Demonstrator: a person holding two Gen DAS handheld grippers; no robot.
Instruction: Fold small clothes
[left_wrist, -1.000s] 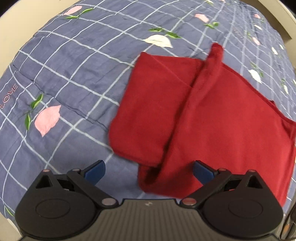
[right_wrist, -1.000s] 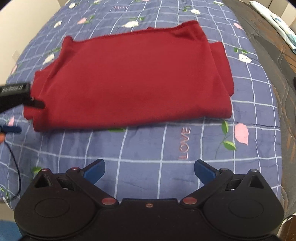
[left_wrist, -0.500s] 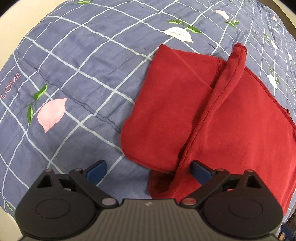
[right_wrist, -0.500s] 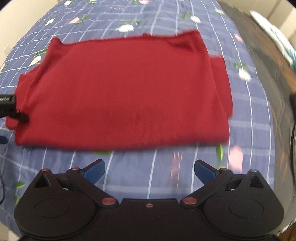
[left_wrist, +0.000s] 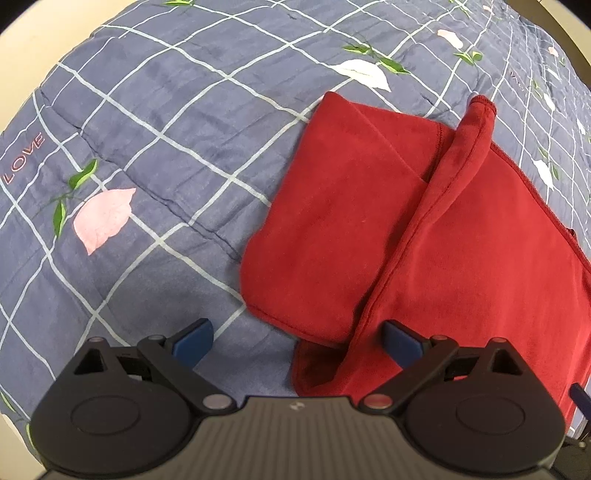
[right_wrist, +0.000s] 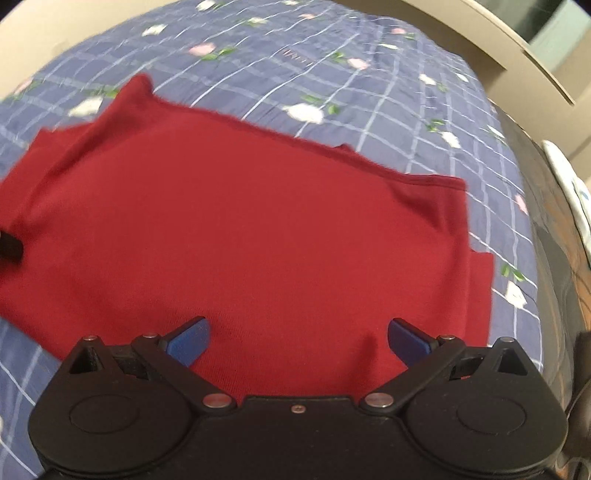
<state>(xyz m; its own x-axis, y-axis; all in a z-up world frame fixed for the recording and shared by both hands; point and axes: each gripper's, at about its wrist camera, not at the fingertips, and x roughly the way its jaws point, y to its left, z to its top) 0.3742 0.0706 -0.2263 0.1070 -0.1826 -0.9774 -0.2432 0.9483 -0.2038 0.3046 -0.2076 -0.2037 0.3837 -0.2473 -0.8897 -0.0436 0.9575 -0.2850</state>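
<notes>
A dark red garment lies folded flat on a blue checked quilt. In the left wrist view a folded sleeve flap lies at its left end, and a raised seam ridge runs diagonally across the cloth. My left gripper is open, its blue fingertips straddling the garment's near corner. In the right wrist view the same garment fills the middle, blurred. My right gripper is open and hovers over the garment's near edge, nothing between its fingers. The left gripper's black tip shows at the far left edge.
The quilt carries pink and white petal prints and "LOVE" lettering. A beige bed frame edge runs along the back right. A dark quilted cover lies at the right side of the bed.
My right gripper has moved forward over the garment, whose near edge now lies under its fingers. The left gripper has shifted slightly left, so the garment sits further right in its view.
</notes>
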